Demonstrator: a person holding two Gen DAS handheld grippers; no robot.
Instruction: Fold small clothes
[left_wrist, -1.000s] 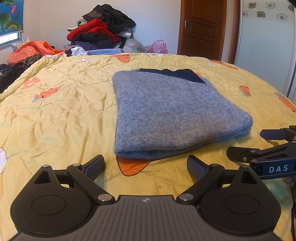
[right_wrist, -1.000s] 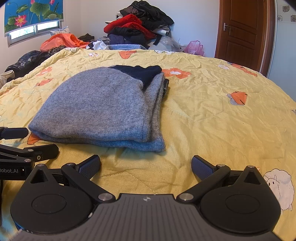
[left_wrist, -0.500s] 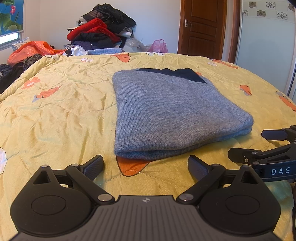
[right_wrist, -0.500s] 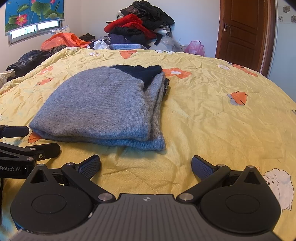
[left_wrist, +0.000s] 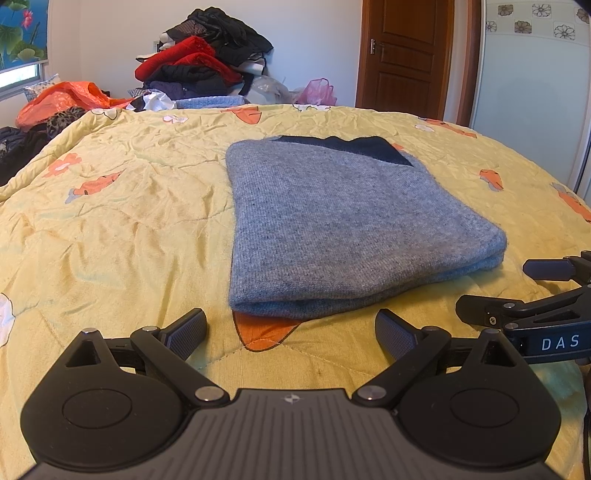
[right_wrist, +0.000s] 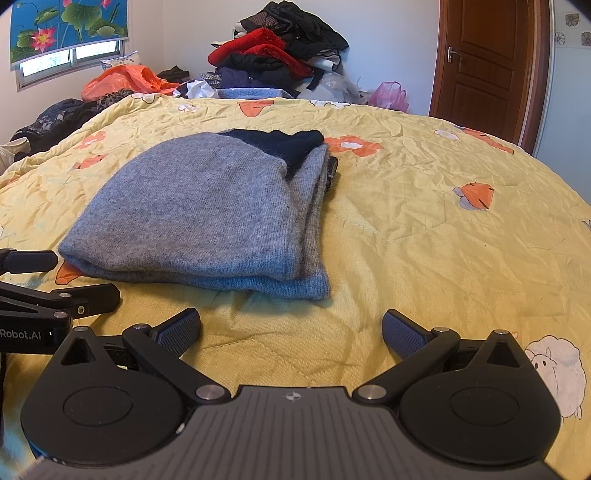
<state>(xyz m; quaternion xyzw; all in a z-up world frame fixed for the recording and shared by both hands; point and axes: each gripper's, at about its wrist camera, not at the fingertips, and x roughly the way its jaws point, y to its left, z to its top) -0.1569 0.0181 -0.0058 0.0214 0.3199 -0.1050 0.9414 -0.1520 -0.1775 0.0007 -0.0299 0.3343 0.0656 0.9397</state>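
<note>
Folded grey sweater (left_wrist: 343, 229) with a dark navy collar, lying flat in the middle of a yellow quilt (left_wrist: 122, 221) printed with orange carrots. Left gripper (left_wrist: 291, 334) low over the quilt just short of the sweater's near edge, fingers spread wide, holding nothing. Right gripper (right_wrist: 291, 332) alongside, fingers likewise apart and empty. Heaped clothes pile (right_wrist: 280, 62) against the far wall; wooden door (right_wrist: 484, 62) closed.
</note>
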